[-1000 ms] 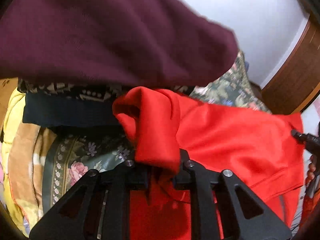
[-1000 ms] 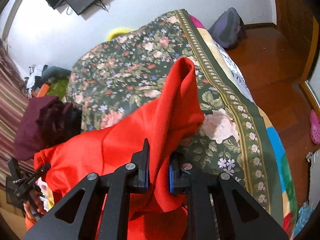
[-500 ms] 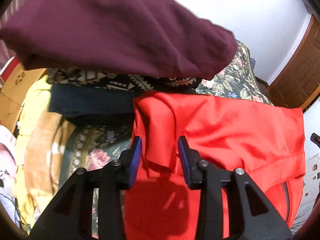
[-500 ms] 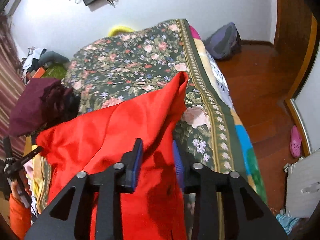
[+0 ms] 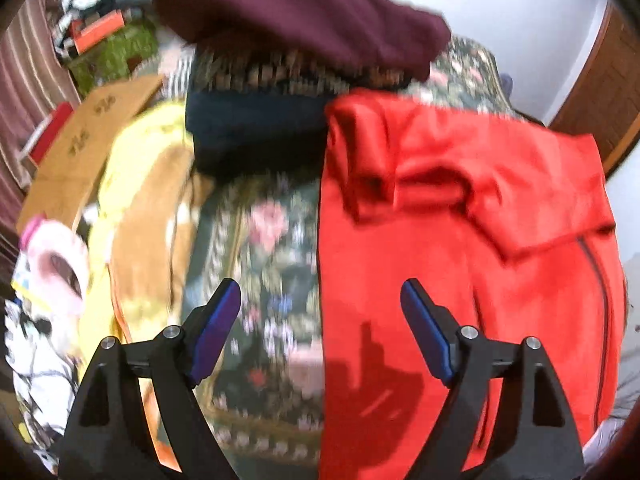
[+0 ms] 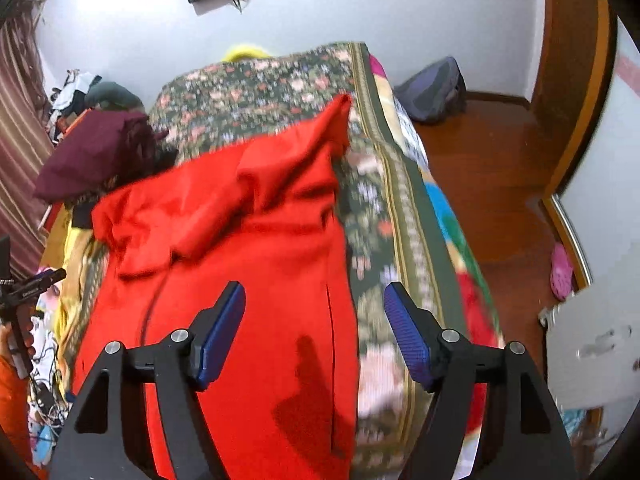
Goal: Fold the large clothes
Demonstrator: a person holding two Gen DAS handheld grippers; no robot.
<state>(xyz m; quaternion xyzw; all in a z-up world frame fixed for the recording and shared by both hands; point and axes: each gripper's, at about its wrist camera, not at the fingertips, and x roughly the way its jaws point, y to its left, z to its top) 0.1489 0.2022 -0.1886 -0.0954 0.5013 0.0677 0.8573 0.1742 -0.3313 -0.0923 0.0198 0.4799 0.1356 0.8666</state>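
The left gripper (image 5: 320, 332) is hovering with its jaws spread wide, holding nothing, and its blue pads (image 5: 216, 332) are facing each other across the gap. The right gripper (image 6: 314, 330) is likewise standing wide apart and gripping nothing, its ribbed blue pads (image 6: 406, 340) angling outward from the black finger frames. In the right wrist view, the left gripper is showing at the far left edge, with the person's hand (image 6: 18, 346) wrapping around its handle.
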